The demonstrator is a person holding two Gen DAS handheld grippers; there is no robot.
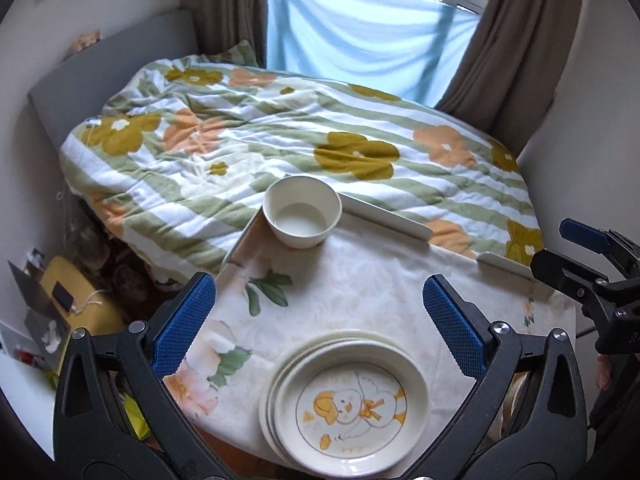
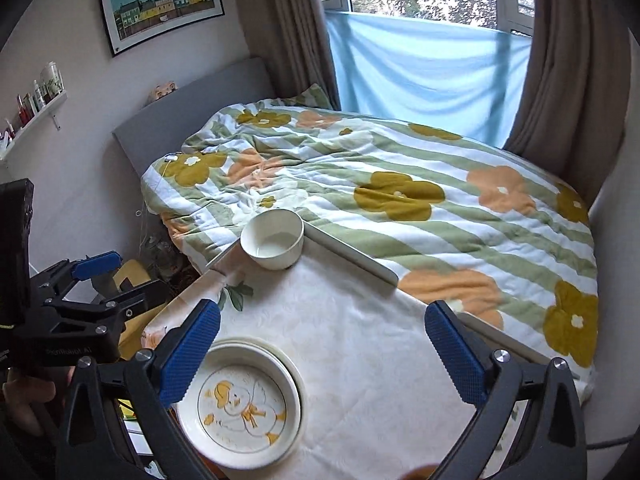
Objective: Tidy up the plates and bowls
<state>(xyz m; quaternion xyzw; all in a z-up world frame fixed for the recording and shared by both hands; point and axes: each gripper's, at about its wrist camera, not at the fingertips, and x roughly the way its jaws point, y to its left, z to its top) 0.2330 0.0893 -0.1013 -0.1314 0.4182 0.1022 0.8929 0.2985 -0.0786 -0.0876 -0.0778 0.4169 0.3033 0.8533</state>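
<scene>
Showing faint lettering that is too blurred to read, the left tool (image 2: 100,268) is hovering at the left, its jaws spread wide and holding nothing. Plates (image 1: 344,400) are lying stacked on the near table (image 1: 360,280), the top one bearing a duck drawing. A bowl (image 1: 302,210) is sitting at the table's far corner. The right tool (image 2: 320,344) is gaping fully open, empty, above the cloth.

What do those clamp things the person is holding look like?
Both match: the left gripper and right gripper are black plastic frames with triangular cut-outs and silver bolts, each ending in two blue, rough-textured pads. The right wrist view shows faint white lettering on the left gripper's body. No sleeves or cables are clearly visible.
</scene>
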